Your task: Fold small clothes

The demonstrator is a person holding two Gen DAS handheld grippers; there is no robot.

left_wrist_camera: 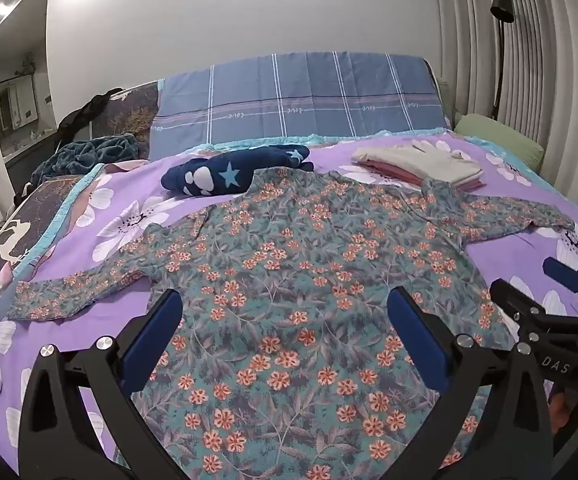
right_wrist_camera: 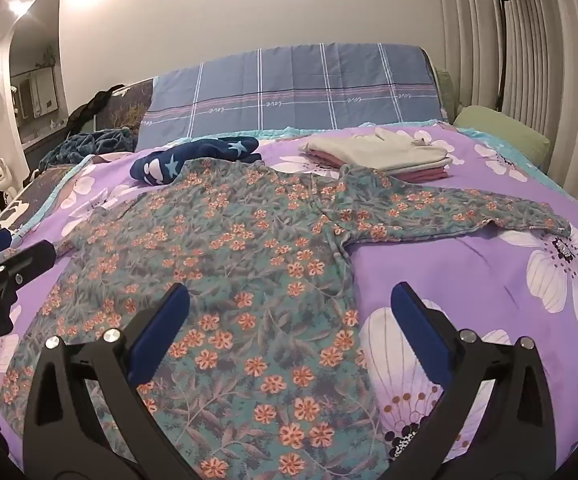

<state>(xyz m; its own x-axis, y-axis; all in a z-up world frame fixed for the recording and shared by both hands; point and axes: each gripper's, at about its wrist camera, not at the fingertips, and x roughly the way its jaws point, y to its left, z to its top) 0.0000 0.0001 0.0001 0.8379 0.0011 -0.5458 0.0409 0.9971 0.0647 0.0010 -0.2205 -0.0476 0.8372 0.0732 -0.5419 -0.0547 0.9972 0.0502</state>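
Left claw (left_wrist_camera: 285,316) hung spread to its widest at six o'clock over the shirt's (left_wrist_camera: 289,272) hem, pinching nothing, its blue pads clear of the cloth. Right claw (right_wrist_camera: 289,312) stood just as wide and just as empty, one finger above the shirt's edge, the other above bare quilt (right_wrist_camera: 429,264).

Both might have closed too deep from there and gathered quilt along with the hem, dragging the bedding into the fold. A pinch taken unevenly by the two would likely have skewed the fold, since thin fabric slides and bunches.

Beyond the claws, the floral shirt lay flat on the bed, its hem nearest and its sleeves spread toward nine and three o'clock. At the left sleeve's side, toward eleven o'clock, a navy starred garment (left_wrist_camera: 233,174) lay rumpled, touching the shirt's far edge. At one o'clock sat a folded stack (left_wrist_camera: 421,164), cream over pink, just beside the right sleeve's shoulder. Farthest off, at twelve o'clock, a checked blue pillow (left_wrist_camera: 301,96) leaned against the wall.
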